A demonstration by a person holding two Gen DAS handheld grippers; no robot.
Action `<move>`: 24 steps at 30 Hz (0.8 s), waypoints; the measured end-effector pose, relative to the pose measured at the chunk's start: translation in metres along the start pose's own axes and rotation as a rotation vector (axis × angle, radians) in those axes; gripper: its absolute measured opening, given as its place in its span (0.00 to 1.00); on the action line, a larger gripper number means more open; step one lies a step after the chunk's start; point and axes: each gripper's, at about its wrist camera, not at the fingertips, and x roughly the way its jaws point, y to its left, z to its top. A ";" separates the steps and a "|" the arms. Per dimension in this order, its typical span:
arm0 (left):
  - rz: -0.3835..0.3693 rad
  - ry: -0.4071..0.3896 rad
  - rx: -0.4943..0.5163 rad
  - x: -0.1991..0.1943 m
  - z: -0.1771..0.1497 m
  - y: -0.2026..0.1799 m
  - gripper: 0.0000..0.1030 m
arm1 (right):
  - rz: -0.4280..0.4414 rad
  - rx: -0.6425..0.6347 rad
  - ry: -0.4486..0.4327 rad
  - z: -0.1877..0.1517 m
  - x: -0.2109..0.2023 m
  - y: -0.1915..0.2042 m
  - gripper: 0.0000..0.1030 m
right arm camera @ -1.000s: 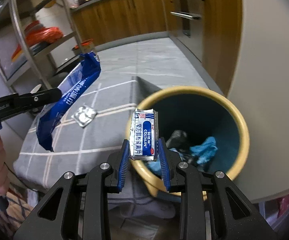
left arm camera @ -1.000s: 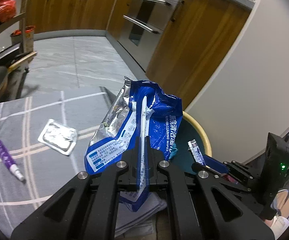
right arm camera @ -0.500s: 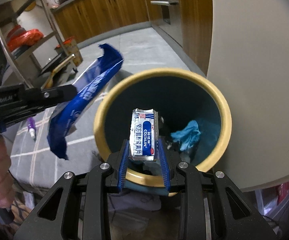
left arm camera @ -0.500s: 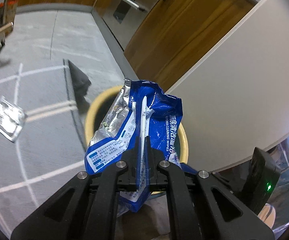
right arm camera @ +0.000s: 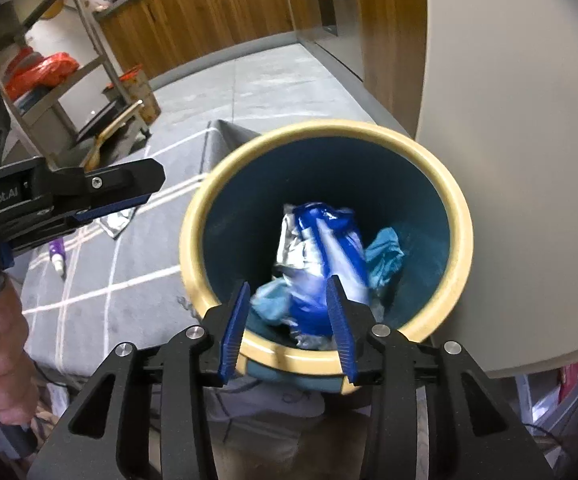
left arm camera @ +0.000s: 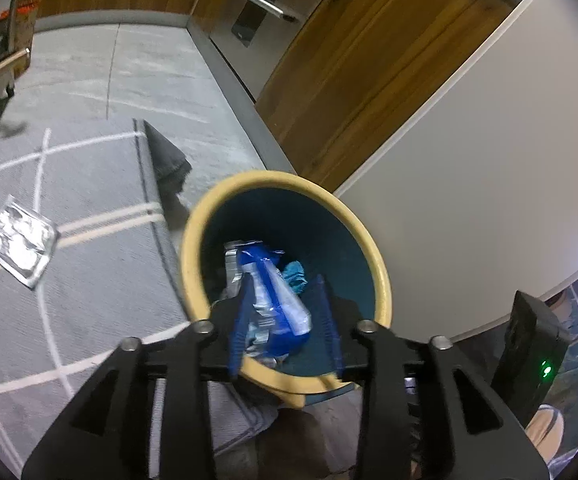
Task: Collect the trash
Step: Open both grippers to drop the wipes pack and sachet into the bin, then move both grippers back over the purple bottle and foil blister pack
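A blue bin with a yellow rim point(left arm camera: 193, 236) point(right arm camera: 455, 200) stands beside the grey rug. The blue and silver wipes wrapper point(left arm camera: 273, 292) point(right arm camera: 321, 248) is blurred inside the bin, above light blue crumpled trash point(right arm camera: 385, 256). My left gripper point(left arm camera: 285, 320) is open and empty over the bin's near rim; it also shows at the left in the right wrist view point(right arm camera: 129, 196). My right gripper point(right arm camera: 287, 328) is open and empty over the bin's near rim. A silver blister pack point(left arm camera: 19, 244) lies on the rug.
A purple tube point(right arm camera: 57, 256) lies on the checked grey rug point(left arm camera: 89, 280). A white panel point(left arm camera: 469, 200) stands right of the bin. A metal shelf rack point(right arm camera: 69, 80) and wooden cabinets point(left arm camera: 369, 60) line the grey floor.
Both grippers opened over the bin. The blue wipes wrapper left my left gripper and the small sachet left my right gripper; the wrapper is now falling into the bin.
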 end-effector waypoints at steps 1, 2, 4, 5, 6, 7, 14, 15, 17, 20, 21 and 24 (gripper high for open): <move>0.014 -0.010 0.005 -0.005 0.000 0.003 0.44 | 0.009 -0.004 -0.008 0.002 -0.001 0.004 0.48; 0.028 -0.019 0.005 -0.011 0.000 0.006 0.56 | 0.015 -0.009 -0.012 0.003 -0.001 0.007 0.51; 0.054 -0.041 0.001 -0.020 0.001 0.015 0.63 | 0.029 -0.019 -0.017 0.006 -0.001 0.016 0.54; 0.065 -0.045 -0.001 -0.023 0.001 0.018 0.63 | 0.037 -0.025 -0.018 0.007 -0.001 0.021 0.54; 0.087 -0.051 -0.005 -0.028 0.001 0.025 0.63 | 0.046 -0.036 -0.018 0.008 0.000 0.027 0.54; 0.109 -0.059 -0.011 -0.033 0.001 0.032 0.63 | 0.052 -0.047 -0.017 0.010 0.001 0.033 0.55; 0.239 -0.104 -0.062 -0.071 -0.003 0.088 0.66 | 0.115 -0.137 -0.007 0.020 0.012 0.081 0.66; 0.251 -0.107 -0.072 -0.074 -0.003 0.095 0.67 | 0.123 -0.151 -0.004 0.022 0.014 0.087 0.67; 0.273 -0.113 -0.110 -0.081 -0.004 0.115 0.67 | 0.143 -0.184 0.005 0.025 0.020 0.102 0.72; 0.310 -0.123 -0.156 -0.095 -0.007 0.142 0.67 | 0.168 -0.229 0.022 0.029 0.032 0.123 0.75; 0.323 -0.126 -0.169 -0.099 -0.008 0.148 0.67 | 0.176 -0.240 0.027 0.031 0.035 0.128 0.76; 0.365 -0.131 -0.216 -0.110 -0.013 0.172 0.67 | 0.199 -0.290 0.049 0.034 0.049 0.149 0.78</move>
